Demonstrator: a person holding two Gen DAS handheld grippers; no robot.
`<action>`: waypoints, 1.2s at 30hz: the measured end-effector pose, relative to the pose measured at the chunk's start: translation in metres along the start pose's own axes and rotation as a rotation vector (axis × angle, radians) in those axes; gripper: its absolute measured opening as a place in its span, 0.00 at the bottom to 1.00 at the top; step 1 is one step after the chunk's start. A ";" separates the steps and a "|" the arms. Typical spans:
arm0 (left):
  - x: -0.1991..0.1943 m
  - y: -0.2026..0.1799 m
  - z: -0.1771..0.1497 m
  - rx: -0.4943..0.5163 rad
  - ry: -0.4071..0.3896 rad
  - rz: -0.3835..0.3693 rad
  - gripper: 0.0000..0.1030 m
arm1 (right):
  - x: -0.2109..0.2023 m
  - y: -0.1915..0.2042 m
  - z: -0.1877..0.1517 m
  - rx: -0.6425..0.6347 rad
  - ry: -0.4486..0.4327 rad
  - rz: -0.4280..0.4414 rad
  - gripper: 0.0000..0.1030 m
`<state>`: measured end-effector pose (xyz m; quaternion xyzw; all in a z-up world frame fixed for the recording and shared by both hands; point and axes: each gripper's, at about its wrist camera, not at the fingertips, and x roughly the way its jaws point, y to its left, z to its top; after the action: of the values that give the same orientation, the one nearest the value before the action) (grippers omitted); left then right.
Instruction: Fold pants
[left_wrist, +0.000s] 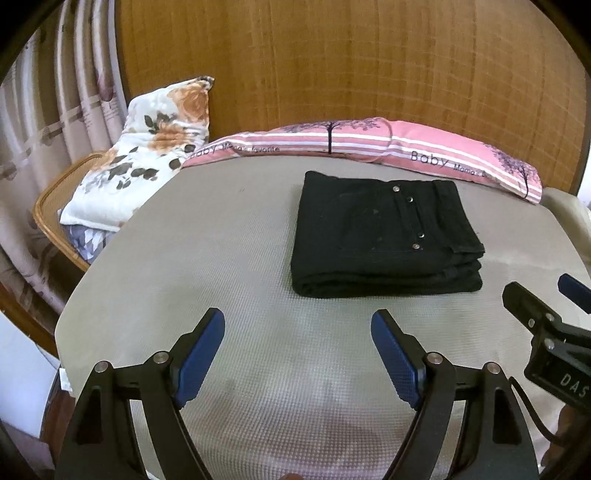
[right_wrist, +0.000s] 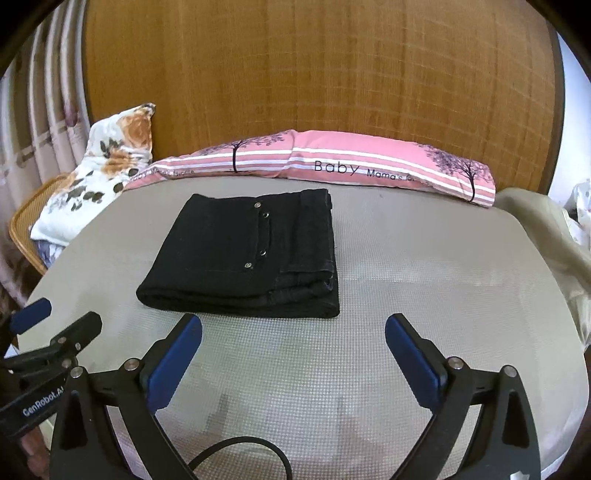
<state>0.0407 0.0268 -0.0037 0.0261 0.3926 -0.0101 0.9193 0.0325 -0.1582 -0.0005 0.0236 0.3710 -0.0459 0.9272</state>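
Pants (left_wrist: 384, 236), black denim folded square on waffle-weave sheet (left_wrist: 221, 258); both grippers (left_wrist: 297, 347) (right_wrist: 293, 350) gape empty.

Black pants (left_wrist: 384, 236); pink-striped pillow (left_wrist: 424, 151); floral white-orange cushion (left_wrist: 155, 147); grey mattress (left_wrist: 221, 258).

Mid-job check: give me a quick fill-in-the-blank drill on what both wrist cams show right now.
1. The pants lie folded and their colour is ____.
2. Both the left gripper and the right gripper have jaws standing ____.
3. Behind the pants lies a striped pillow printed with the word ____.

Missing words: black; open; Baby
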 end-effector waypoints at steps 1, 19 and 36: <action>0.001 0.000 0.000 -0.002 0.004 0.003 0.79 | 0.001 0.000 -0.001 0.002 0.005 0.005 0.96; 0.003 -0.002 -0.005 0.007 0.005 0.038 0.79 | 0.010 0.003 -0.009 0.005 0.053 0.028 0.96; 0.010 -0.005 -0.008 0.023 0.008 0.050 0.79 | 0.012 0.002 -0.011 0.005 0.072 0.029 0.96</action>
<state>0.0416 0.0223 -0.0164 0.0462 0.3955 0.0084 0.9173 0.0340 -0.1559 -0.0165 0.0331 0.4036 -0.0325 0.9138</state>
